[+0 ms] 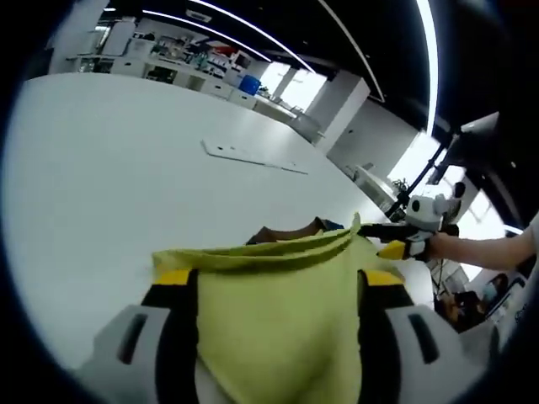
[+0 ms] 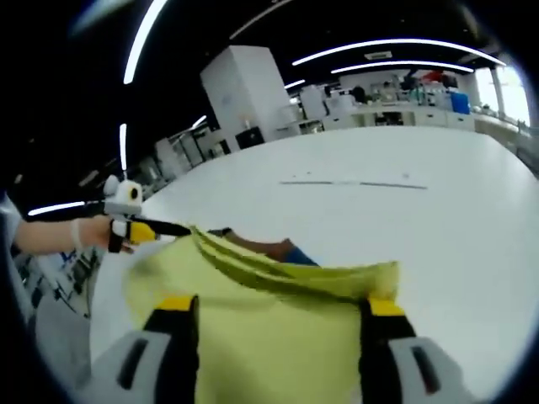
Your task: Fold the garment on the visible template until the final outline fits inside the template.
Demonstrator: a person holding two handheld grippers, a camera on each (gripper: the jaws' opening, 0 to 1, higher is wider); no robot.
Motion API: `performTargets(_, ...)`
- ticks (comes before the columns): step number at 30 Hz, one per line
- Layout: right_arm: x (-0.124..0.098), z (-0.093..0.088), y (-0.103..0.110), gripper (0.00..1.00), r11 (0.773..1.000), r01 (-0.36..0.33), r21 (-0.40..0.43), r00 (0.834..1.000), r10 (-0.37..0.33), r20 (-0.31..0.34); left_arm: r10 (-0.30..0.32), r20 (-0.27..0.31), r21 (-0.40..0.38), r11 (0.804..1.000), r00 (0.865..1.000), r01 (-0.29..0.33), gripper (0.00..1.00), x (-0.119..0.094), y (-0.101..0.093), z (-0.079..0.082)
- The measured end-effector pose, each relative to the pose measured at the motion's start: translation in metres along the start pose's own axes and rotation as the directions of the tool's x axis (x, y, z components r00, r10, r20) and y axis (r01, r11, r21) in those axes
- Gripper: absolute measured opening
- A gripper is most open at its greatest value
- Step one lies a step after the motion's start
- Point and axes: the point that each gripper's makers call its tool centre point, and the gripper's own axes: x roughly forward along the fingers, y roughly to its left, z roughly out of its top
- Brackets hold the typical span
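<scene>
Above our white table (image 1: 126,168), yellow garment (image 1: 278,311) clenched by both our left gripper (image 1: 278,290) and right gripper (image 2: 278,316).

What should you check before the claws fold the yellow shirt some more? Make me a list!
1. Left claw has cloth between its jaws: ok; the yellow-green garment drapes between them.
2. Right claw has cloth too: ok; the garment's edge is at its jaws.
3. Both claws hold tight: cannot tell; cloth hides the tips.
4. Garment lifted evenly: not ok; its top edge sags and bunches.
5. Template on the white table in sight: cannot tell; a flat pale strip lies farther off, nothing marked under the garment.
</scene>
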Motion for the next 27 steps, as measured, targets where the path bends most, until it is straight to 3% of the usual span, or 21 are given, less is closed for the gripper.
performTargets(5, -0.001, 0.000, -0.002, 0.78, 1.000, 0.003, 0.005, 1.000, -0.003, -0.002, 0.008, 0.009, -0.005, 1.000, 1.000, -0.008, 0.73, -0.001, 0.003, 0.002)
performTargets(13, -0.007, 0.002, 0.006, 0.81, 1.000, -0.015, -0.023, 1.000, 0.015, -0.005, -0.013, -0.001, 0.031, 0.999, 1.000, 0.013, 0.79, -0.005, -0.007, 0.003)
performTargets(27, -0.038, -0.005, 0.022, 0.90, 0.996, -0.016, -0.084, 0.999, 0.013, -0.034, -0.018, -0.023, 0.102, 0.995, 1.000, 0.020, 0.91, -0.029, -0.025, -0.003)
